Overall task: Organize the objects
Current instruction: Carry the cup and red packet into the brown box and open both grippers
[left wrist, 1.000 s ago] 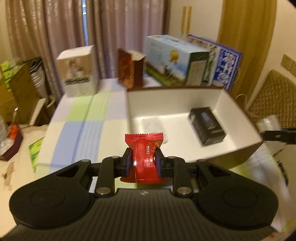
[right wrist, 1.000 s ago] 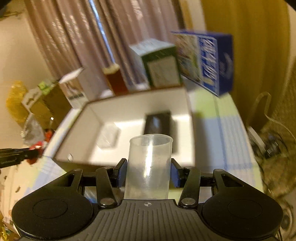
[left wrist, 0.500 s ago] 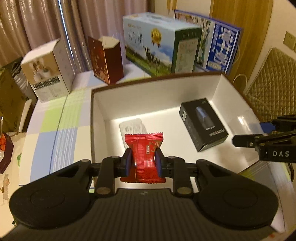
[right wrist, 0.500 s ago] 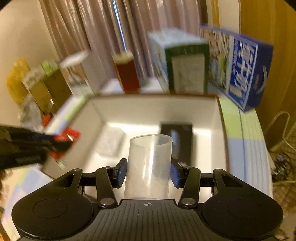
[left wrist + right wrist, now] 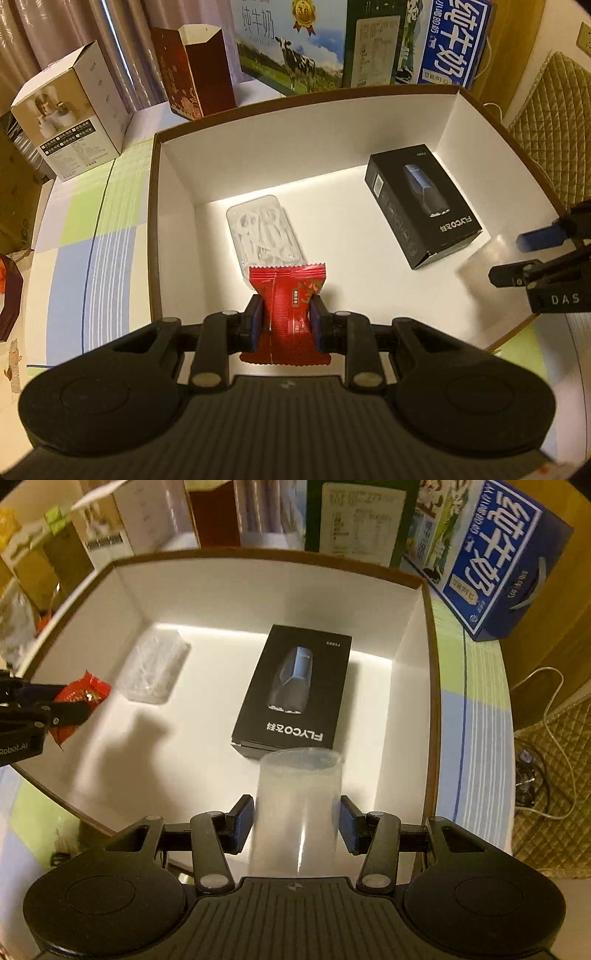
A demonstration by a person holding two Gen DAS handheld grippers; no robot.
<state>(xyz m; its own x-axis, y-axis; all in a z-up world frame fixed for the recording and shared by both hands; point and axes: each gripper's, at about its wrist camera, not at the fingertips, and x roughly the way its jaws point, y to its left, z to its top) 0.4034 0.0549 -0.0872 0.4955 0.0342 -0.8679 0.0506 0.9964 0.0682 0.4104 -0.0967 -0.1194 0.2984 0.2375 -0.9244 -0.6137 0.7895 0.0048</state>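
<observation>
Two tongs are gripping: left tongs (image 5: 286, 319) one red packet (image 5: 286, 295), right tongs (image 5: 297, 825) one clear cup (image 5: 297, 805), over one box (image 5: 310, 151).

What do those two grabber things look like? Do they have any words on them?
Both are black plastic. Each left gripper and right gripper has two slim fingers with blue pads, silver screws, a ribbed middle plate and two round bulges. White letters "DAS" show on the right one, "Robot.AI" on the left. No cables or sleeves show.
</observation>
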